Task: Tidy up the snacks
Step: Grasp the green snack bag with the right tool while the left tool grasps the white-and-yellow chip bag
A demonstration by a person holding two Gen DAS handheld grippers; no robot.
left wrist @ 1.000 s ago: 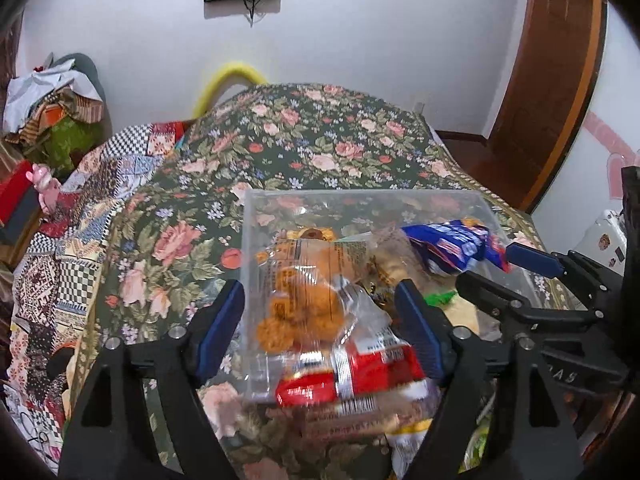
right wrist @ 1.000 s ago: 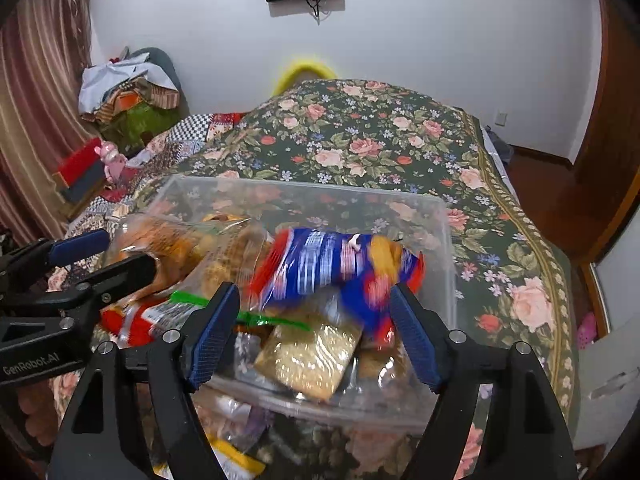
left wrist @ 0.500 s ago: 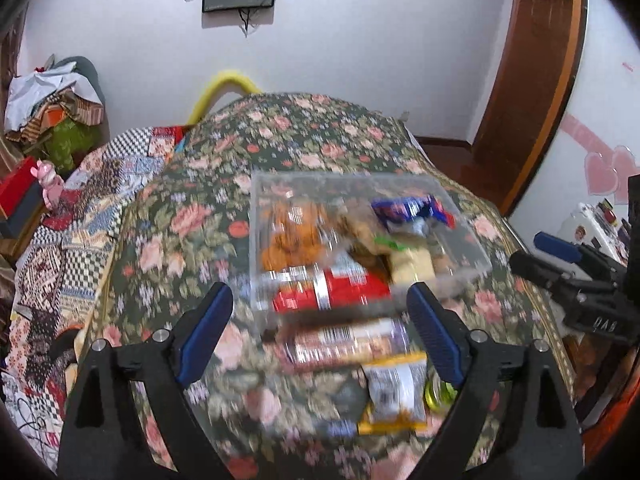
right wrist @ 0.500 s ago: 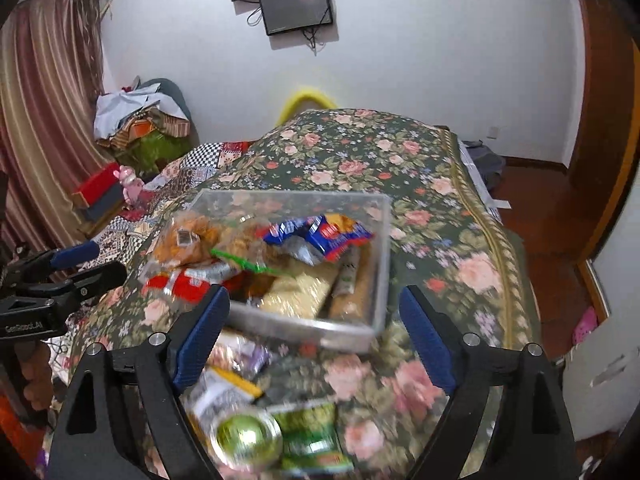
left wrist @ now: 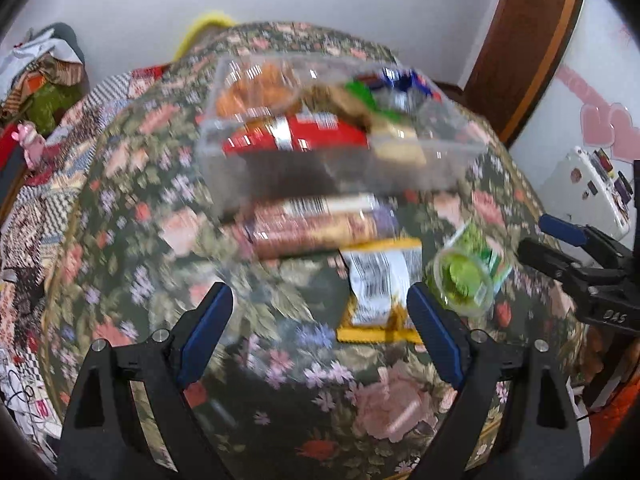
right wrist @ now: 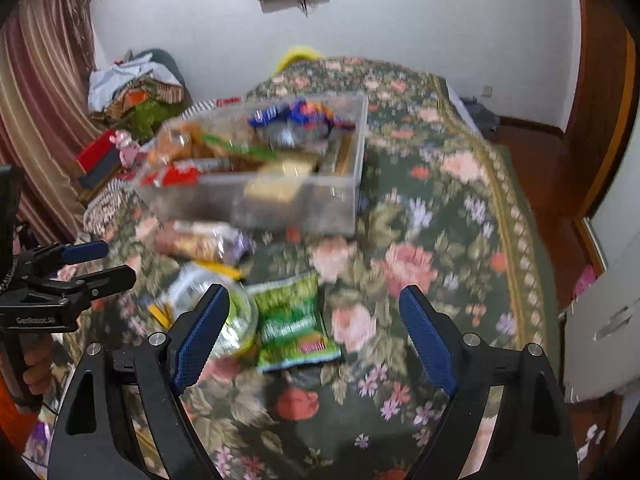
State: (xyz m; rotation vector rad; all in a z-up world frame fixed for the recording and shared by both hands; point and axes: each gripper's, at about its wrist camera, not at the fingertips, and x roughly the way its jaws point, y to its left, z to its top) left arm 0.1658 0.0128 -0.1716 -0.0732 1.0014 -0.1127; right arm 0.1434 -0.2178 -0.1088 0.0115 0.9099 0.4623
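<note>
Right wrist view: right gripper wide open and empty above green snack packet lying flat on floral bedspread; light, crinkly, slippery, so pinch its edge.

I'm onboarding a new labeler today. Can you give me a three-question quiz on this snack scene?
1. True or false: the left claw is shut on a snack.
2. Which lies outside the clear bin? A) red packet B) green packet C) blue packet
3. Fill in: the green-lidded cup stands on the floral ____.

Key: 1 false, both claws are open and empty, including the right claw. 2 B. 3 bedspread.
</note>
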